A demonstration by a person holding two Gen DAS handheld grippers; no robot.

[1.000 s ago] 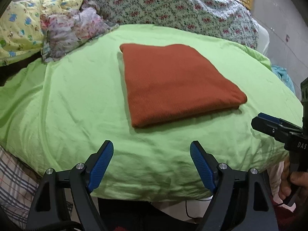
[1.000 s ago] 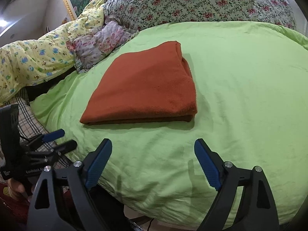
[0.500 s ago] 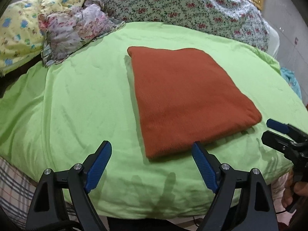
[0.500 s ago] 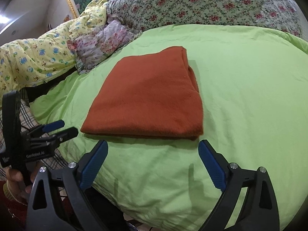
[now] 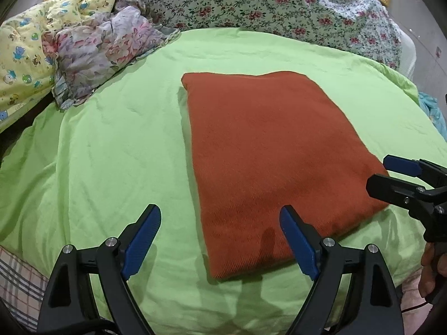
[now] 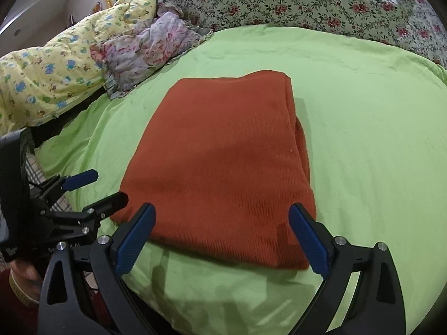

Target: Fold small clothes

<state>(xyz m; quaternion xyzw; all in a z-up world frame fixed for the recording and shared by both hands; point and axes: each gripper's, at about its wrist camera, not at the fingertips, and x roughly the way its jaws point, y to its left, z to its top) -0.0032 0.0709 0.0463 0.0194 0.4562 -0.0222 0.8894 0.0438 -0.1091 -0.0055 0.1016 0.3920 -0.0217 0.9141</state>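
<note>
Two open grippers poised at the near edge of a folded orange garment

One folded rust-orange garment lay flat on a lime-green bedsheet, and everything else is placed against it. The left gripper hung over the garment's near left corner: its right blue pad sat above the cloth, its left pad above bare sheet beside it. Its jaws had just been opening and stood wide apart, pressing on nothing. The right gripper hung over the garment's near right corner, both pads above the cloth's front edge. Its jaws had also just been opening and stood wide apart, clamping nothing. Beyond the garment's far left corner lay a crumpled pink-flowered cloth and a yellow cartoon-print quilt. Behind the garment's far edge rose a rose-patterned quilt.
</note>
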